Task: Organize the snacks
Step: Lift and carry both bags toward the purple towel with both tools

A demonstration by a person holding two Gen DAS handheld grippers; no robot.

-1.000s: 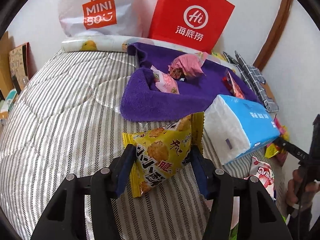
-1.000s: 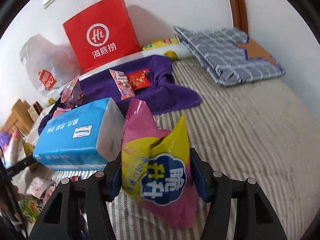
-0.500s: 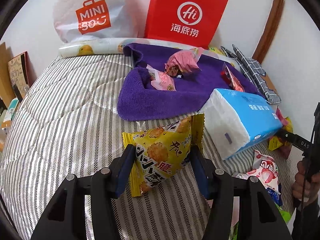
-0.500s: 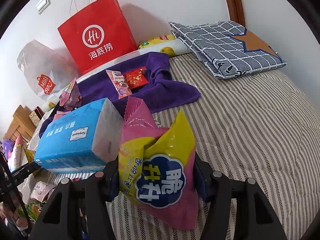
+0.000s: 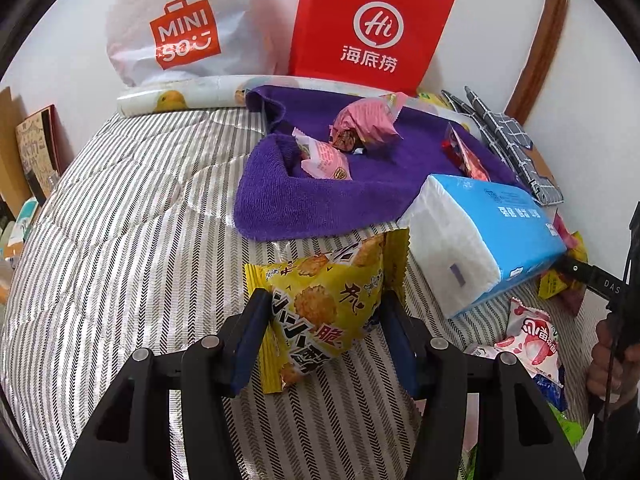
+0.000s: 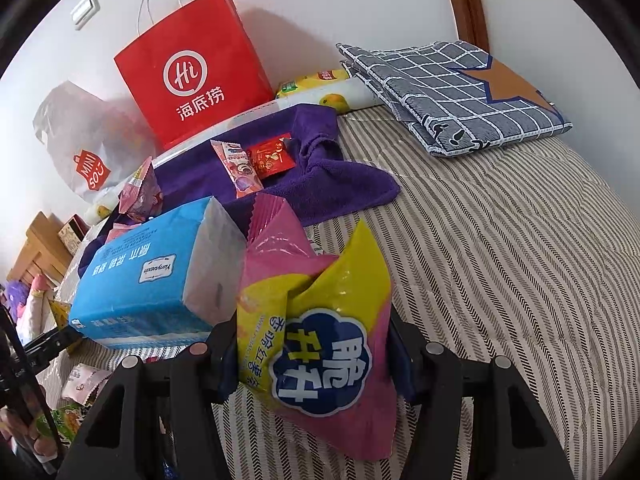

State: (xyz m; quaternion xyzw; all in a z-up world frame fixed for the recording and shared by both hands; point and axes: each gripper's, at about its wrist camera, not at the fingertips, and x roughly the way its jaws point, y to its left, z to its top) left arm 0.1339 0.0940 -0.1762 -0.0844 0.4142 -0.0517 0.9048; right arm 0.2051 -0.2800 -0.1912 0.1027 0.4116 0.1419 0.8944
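Here the left gripper (image 5: 320,320) squeezes a yellow bag (image 5: 320,304) and the right gripper (image 6: 316,352) squeezes a pink bag (image 6: 316,344). Both look light, puffy and crinkly, so a soft hold at the middle seems best.

A yellow cracker packet (image 5: 320,312) stood tilted between the left jaws. A pink-and-yellow chip bag (image 6: 316,344) stood upright in the right jaws. At 12 o'clock, small pink packets (image 5: 324,156) lay on a purple towel (image 5: 320,200).
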